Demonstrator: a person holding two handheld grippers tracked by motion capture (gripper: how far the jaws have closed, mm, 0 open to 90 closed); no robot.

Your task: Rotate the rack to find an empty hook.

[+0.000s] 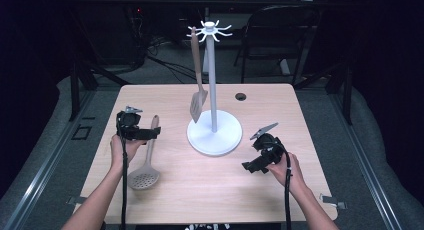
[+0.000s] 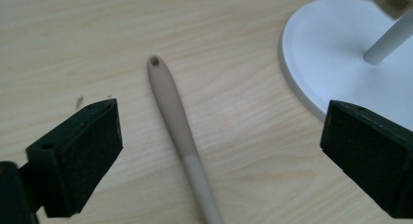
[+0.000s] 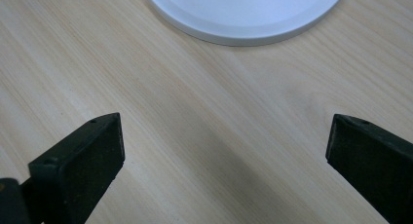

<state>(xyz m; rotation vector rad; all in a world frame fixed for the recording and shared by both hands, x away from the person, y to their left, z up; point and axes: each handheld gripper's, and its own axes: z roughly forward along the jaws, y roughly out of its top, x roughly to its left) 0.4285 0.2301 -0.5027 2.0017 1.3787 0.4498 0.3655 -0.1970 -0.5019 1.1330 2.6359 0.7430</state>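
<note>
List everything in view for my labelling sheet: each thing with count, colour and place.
Skimmer spoon: one, beige, flat on the table's left side, handle lying between the open left jaws.
Slotted spatula: one, beige, hanging from the stand's hooks.
Hook stand: one, white, table centre.
Table: one, light wood.
Cable hole: one, dark, right of the stand's pole.
Chair: one, black, beyond the table.
Left gripper: black, open over the spoon handle.
Right gripper: black, open over bare wood.

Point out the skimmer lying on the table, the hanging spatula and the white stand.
skimmer (image 1: 144, 177): high view, on its perforated head.
hanging spatula (image 1: 198, 104): high view, on its slotted blade.
white stand (image 1: 214, 135): high view, on its round base.
</note>
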